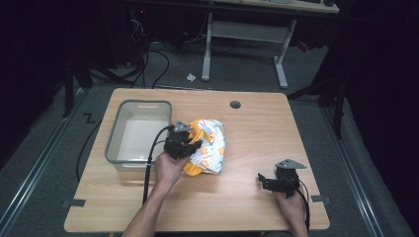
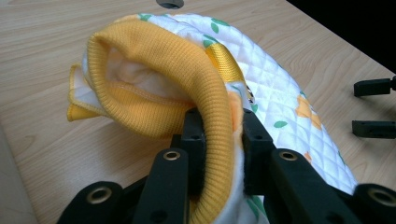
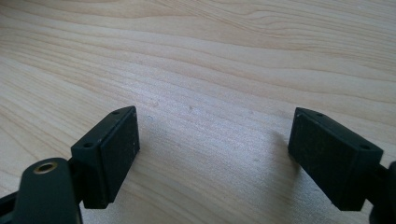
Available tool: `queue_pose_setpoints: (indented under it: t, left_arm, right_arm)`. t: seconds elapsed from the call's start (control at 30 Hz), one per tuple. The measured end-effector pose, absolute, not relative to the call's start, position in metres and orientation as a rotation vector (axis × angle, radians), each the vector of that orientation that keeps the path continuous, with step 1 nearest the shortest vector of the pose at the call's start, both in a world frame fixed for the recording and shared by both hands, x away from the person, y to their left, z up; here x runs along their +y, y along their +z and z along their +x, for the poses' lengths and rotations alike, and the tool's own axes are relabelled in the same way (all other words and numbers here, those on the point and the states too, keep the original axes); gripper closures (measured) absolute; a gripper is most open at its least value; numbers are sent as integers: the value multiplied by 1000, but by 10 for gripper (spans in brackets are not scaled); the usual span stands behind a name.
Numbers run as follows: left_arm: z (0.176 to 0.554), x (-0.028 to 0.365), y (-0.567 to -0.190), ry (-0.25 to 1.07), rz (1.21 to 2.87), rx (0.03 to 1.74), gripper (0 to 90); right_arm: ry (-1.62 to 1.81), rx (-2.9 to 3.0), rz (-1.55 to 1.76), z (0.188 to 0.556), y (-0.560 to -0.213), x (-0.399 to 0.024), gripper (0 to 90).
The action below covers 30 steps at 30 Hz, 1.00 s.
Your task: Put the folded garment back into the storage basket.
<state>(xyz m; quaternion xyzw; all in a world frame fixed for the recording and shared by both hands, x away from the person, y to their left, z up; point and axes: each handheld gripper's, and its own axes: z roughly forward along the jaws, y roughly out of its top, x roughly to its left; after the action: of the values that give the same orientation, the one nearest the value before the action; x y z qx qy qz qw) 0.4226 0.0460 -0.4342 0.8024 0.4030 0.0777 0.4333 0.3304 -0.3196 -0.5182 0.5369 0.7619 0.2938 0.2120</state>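
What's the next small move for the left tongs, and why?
Probably lift and carry left toward the grey bin. The left tongs are already shut on the yellow ribbed cuff of the quilted garment, which lies beside the bin; the right tongs are open over bare table.

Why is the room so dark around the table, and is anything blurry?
High view: light falls on the pale wooden table, surroundings near black. Left gripper view: sharp on the yellow-cuffed quilted white garment, nearest jaw parts soft. Right gripper view: soft shadows beside the black jaws.
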Motion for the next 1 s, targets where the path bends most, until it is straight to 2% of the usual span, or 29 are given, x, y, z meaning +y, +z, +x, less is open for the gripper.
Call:
queue_pose_setpoints:
  t: [1.0]
  left_arm:
    - [422, 84, -393, 315, 1963, 1003, 756]
  right_arm:
    - [816, 2116, 1492, 330, -518, -320, 165]
